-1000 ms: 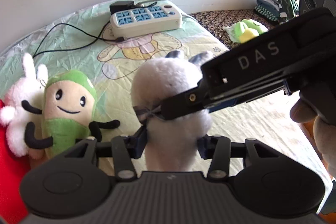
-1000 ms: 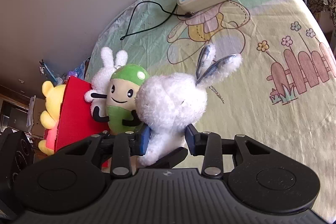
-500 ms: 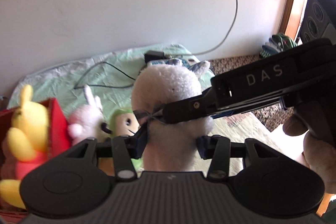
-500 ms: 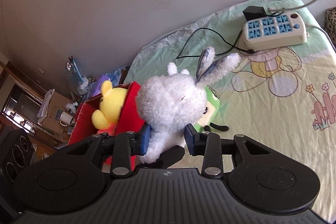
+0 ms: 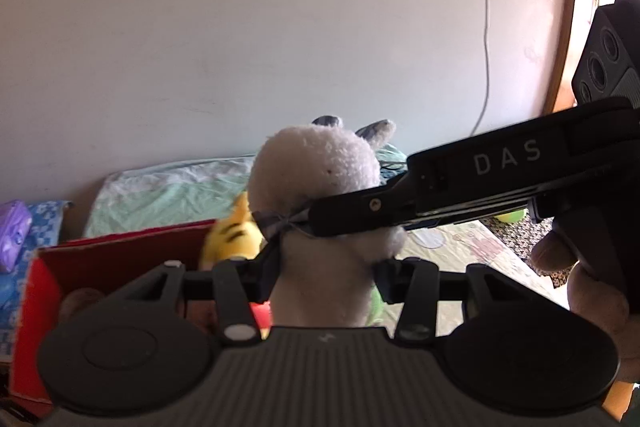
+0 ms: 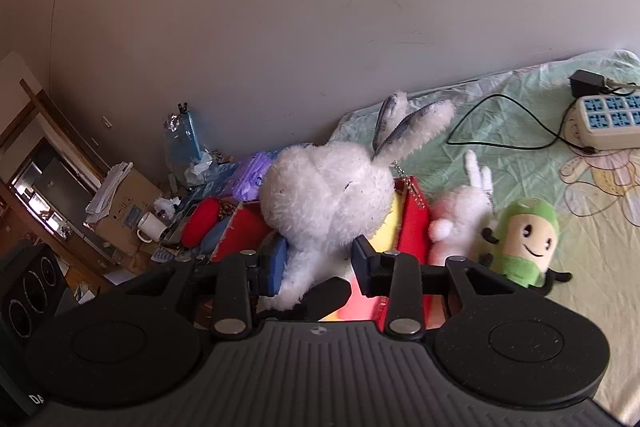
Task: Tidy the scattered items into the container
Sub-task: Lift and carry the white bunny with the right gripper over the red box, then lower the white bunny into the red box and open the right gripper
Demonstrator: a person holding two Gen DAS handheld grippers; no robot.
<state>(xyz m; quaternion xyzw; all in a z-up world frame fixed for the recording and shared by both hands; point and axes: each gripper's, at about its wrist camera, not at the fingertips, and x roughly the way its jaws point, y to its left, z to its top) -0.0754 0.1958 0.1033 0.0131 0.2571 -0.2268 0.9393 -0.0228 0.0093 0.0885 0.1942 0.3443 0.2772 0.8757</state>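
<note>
Both grippers grip one white plush rabbit with grey-lined ears. In the left wrist view my left gripper (image 5: 324, 273) is shut on the rabbit's body (image 5: 316, 167), and the right gripper's finger crosses its neck from the right. In the right wrist view my right gripper (image 6: 320, 261) is shut on the same rabbit (image 6: 328, 195), held above the red box (image 6: 416, 211). A yellow plush (image 5: 232, 239) lies inside the box (image 5: 120, 255). A small white-pink bunny (image 6: 460, 215) and a green plush figure (image 6: 524, 243) sit on the bed beside the box.
The bed sheet (image 6: 540, 155) carries a power strip (image 6: 604, 123) with a black cable at the far right. Beyond the box are a purple pack (image 6: 250, 173), a white mug (image 6: 150, 227), cardboard boxes and a speaker (image 6: 28, 303). A wall stands close behind.
Both grippers lifted the rabbit off the bed and carried it left, from beside the green plush to above the red box. The grip has not changed.
</note>
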